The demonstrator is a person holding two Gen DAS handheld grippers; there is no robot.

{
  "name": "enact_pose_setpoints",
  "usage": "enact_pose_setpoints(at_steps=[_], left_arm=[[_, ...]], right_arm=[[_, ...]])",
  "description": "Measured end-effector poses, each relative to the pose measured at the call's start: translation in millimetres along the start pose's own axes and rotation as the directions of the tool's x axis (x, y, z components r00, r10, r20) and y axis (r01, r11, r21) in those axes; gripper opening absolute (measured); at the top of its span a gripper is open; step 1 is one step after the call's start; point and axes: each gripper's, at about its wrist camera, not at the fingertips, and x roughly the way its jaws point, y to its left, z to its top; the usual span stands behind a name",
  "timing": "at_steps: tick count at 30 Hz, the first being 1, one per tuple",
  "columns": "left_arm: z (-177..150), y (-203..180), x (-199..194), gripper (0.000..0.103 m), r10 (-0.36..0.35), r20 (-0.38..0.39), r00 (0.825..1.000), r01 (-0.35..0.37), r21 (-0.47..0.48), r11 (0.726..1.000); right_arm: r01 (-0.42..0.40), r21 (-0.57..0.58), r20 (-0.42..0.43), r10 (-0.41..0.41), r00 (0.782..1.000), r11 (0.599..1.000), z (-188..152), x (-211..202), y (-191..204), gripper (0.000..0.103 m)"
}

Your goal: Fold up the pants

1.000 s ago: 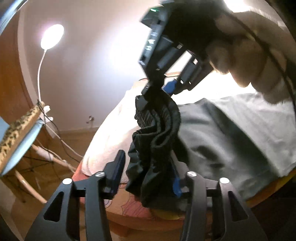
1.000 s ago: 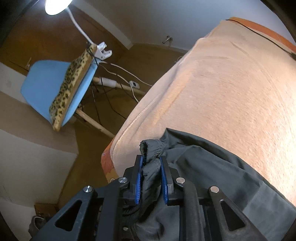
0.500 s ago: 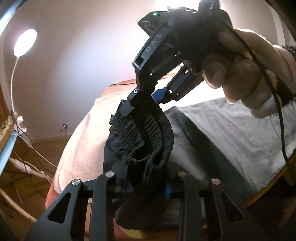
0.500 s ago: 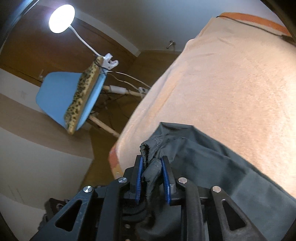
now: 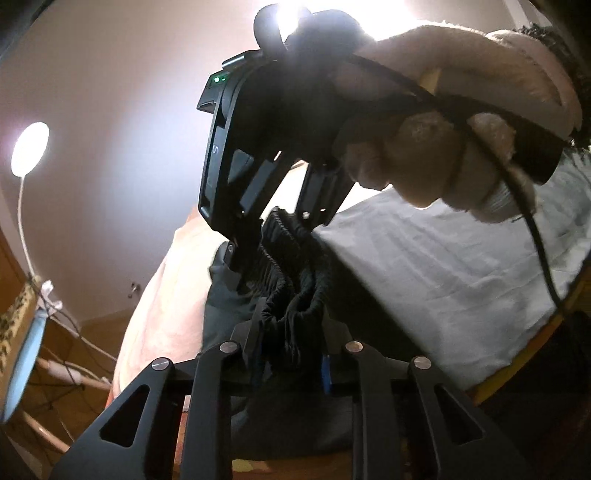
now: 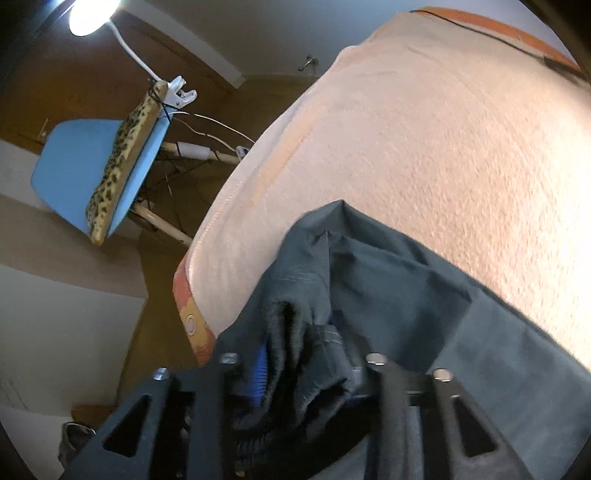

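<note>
The dark grey pants (image 6: pixel 424 291) lie on the peach towel (image 6: pixel 424 158) near its left corner. Their black elastic waistband (image 5: pixel 291 295) is bunched and hangs between the two grippers. My left gripper (image 5: pixel 291 350) is shut on the lower part of the waistband. My right gripper (image 6: pixel 306 365) is shut on another bunch of the waistband; it also shows in the left wrist view (image 5: pixel 273 236), just above the left gripper, held by a hand (image 5: pixel 443 155).
The towel-covered surface has an orange patterned edge (image 6: pixel 192 325). A blue chair with a leopard cushion (image 6: pixel 122 166) and a clipped white lamp (image 6: pixel 92 14) stand left, with cables on the wooden floor. A light grey cloth (image 5: pixel 461 280) lies to the right.
My left gripper closed from open onto the waistband. The two grippers came closer together, and the right one moved with the pants toward the towel's corner.
</note>
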Motion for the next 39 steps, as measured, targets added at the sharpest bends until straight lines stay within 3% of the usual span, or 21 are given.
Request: enact_pose_setpoints(at_steps=[7,9,11,14,17,21,24,27,34,39], left_arm=[[16.7,-27.3,7.1,0.027,-0.084,-0.018,0.996,0.085,0.07,0.994],[15.5,-41.6,14.0,0.029,-0.074,-0.034,0.997,0.077,0.122,0.989],[14.1,-49.8,18.0,0.029,-0.055,-0.031,0.998,0.059,0.148,0.987],[13.0,-52.7,19.7,0.029,-0.021,-0.021,1.0,0.024,0.149,0.989],[10.4,-52.9,19.6,0.029,0.016,-0.008,1.0,-0.015,0.145,0.989],[8.8,-58.2,20.1,0.029,0.045,0.01,0.999,-0.046,0.161,0.986],[7.8,-67.7,19.5,0.029,0.062,0.02,0.998,-0.065,0.183,0.981],[6.8,-67.9,19.6,0.029,0.068,0.026,0.997,-0.071,0.172,0.982],[7.3,-70.9,20.5,0.029,0.08,0.027,0.996,-0.083,0.177,0.981],[9.1,-77.0,14.1,0.04,0.126,0.036,0.991,-0.131,0.199,0.971]], right_arm=[[-0.008,0.03,0.067,0.006,0.998,1.0,-29.2,-39.6,-29.4,0.018],[-0.001,0.042,0.061,-0.002,0.998,0.999,-37.2,-42.3,-40.7,0.021],[0.008,0.052,0.039,-0.01,0.999,0.999,-41.2,-41.5,-48.8,0.034],[0.067,0.053,0.057,-0.07,0.996,0.996,-39.7,-49.7,-53.2,0.043],[0.104,0.034,0.115,-0.107,0.988,0.994,-40.9,-71.5,-47.0,0.043],[0.023,0.043,0.128,-0.029,0.991,0.999,-49.6,-89.8,-40.2,0.042],[-0.033,0.073,0.073,0.027,0.997,0.997,-52.7,-79.9,-40.7,0.039],[-0.01,0.116,0.027,0.007,1.0,0.993,-52.7,-62.5,-46.2,0.037],[-0.013,0.167,0.008,0.012,1.0,0.986,-50.7,-47.6,-55.1,0.036],[-0.029,0.17,0.017,0.027,0.999,0.985,-49.6,-44.3,-50.3,0.009]])
